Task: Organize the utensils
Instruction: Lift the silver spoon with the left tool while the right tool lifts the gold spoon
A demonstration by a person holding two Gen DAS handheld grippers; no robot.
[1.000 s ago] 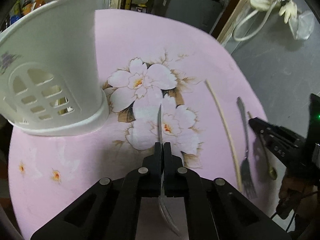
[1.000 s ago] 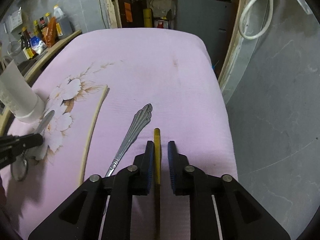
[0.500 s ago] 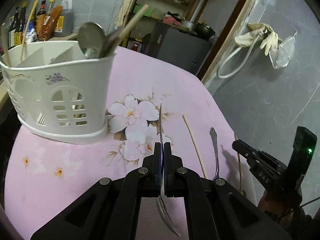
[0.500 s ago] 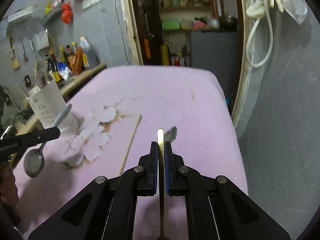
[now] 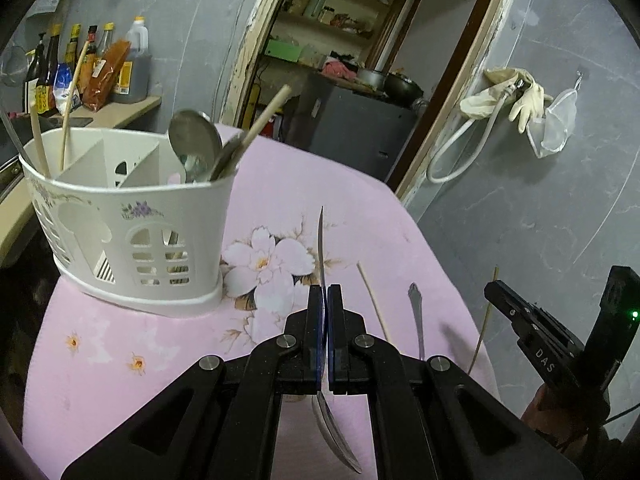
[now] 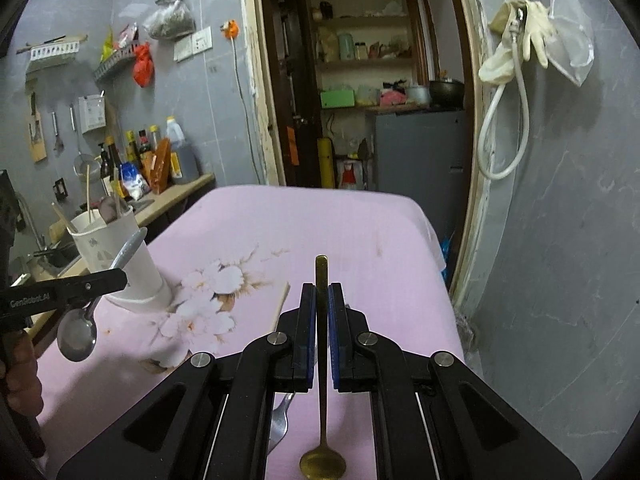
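The left gripper (image 5: 324, 292) has its jaws clamped flat on the handle of a steel spoon (image 5: 321, 248), lifted clear of the pink flowered worktop (image 5: 120, 344); the spoon's long axis runs along the jaws, handle tip pointing toward twelve o'clock in the left wrist view and the bowl hanging back toward six o'clock under the gripper. The right gripper (image 6: 321, 292) likewise has its jaws closed on a brass-coloured spoon (image 6: 321, 276), held off the worktop, its handle end pointing to twelve o'clock in the right wrist view and its round bowl toward six o'clock below the gripper body. In the left wrist view the white utensil caddy (image 5: 132, 216) stands at about ten o'clock from the left gripper, already holding a large spoon and several chopsticks upright or leaning. On the worktop between the two grippers, at about two o'clock from the left one, lie a single chopstick (image 5: 372, 300) and a fork (image 5: 417, 312), side by side, both with their long axes running roughly from six to twelve o'clock, the fork's handle at the far end.
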